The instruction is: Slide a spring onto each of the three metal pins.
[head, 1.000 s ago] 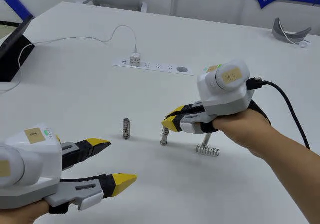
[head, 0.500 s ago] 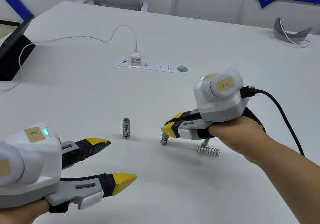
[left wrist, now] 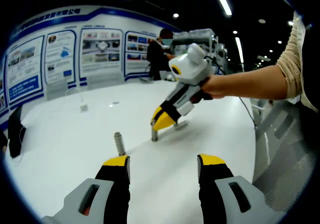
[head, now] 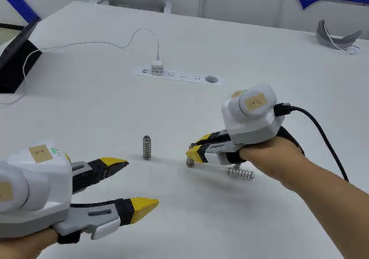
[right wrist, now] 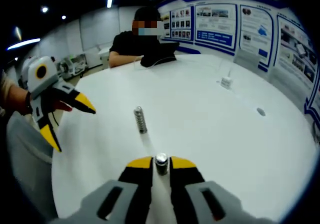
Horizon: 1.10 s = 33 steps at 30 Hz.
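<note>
Right gripper view, we are seeing right gripper (right wrist: pixel 161 163) pinching middle pin (right wrist: pixel 161 158) top, left gripper (head: pixel 134 184) spread near left

The table (head: pixel 86 109) is smooth and white with a faint sheen. The upright spring (head: pixel 146 147) and the lying spring (head: pixel 240 172) are bright coiled metal wire. The pin (right wrist: pixel 161 160) has a polished metal top. The 2 tools, left gripper (head: pixel 131 184) and right gripper (head: pixel 192 154), have glossy white plastic bodies, matt black-and-yellow jaws and tan paper labels.
</note>
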Each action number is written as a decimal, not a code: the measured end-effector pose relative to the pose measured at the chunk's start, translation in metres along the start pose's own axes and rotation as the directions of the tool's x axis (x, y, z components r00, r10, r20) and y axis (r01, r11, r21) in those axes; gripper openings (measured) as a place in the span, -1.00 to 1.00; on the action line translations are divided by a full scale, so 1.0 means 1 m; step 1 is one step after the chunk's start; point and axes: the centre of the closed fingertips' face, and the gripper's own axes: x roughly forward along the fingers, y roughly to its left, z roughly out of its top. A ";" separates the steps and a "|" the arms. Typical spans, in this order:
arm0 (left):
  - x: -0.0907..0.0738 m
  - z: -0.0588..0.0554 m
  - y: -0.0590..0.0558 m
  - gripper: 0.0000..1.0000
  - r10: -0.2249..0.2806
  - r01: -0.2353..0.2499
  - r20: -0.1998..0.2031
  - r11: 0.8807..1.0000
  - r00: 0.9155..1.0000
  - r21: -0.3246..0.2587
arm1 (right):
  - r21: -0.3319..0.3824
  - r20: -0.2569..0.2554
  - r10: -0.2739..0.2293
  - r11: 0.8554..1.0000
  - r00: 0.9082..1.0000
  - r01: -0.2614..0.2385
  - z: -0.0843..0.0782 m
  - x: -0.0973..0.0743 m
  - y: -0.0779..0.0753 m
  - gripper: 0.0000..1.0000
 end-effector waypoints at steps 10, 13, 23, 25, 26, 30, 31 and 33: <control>0.005 0.003 0.001 0.11 -0.007 0.007 0.004 1.000 1.000 0.004 | -0.005 0.000 -0.007 1.000 1.000 0.007 -0.005 -0.009 -0.001 -0.66; 0.006 0.002 0.000 0.12 -0.011 0.011 0.000 1.000 1.000 0.004 | -0.011 0.003 -0.012 1.000 1.000 0.012 -0.004 -0.014 -0.001 -0.65; 0.009 0.004 0.002 0.13 -0.019 0.019 0.002 1.000 1.000 0.008 | -0.035 0.008 -0.027 0.999 1.000 0.028 -0.005 -0.030 0.002 -0.61; 0.009 0.005 0.002 0.13 -0.022 0.022 0.003 1.000 1.000 0.009 | -0.037 0.008 -0.030 0.999 1.000 0.030 -0.006 -0.033 0.003 -0.61; 0.010 0.006 0.001 0.13 -0.023 0.023 0.003 1.000 1.000 0.011 | -0.038 0.009 -0.032 0.999 0.999 0.032 -0.006 -0.036 0.004 -0.61; 0.011 0.007 0.000 0.13 -0.029 0.029 0.003 0.999 1.000 0.015 | -0.036 0.012 -0.038 0.999 0.999 0.039 -0.009 -0.042 0.005 -0.61; 0.011 0.007 -0.001 0.13 -0.030 0.030 0.002 0.999 1.000 0.016 | -0.038 0.011 -0.040 0.998 0.999 0.040 -0.010 -0.044 0.006 -0.61; 0.011 0.007 -0.001 0.13 -0.032 0.032 0.002 0.999 0.999 0.018 | -0.041 0.008 -0.042 0.998 0.999 0.043 -0.013 -0.047 0.007 -0.61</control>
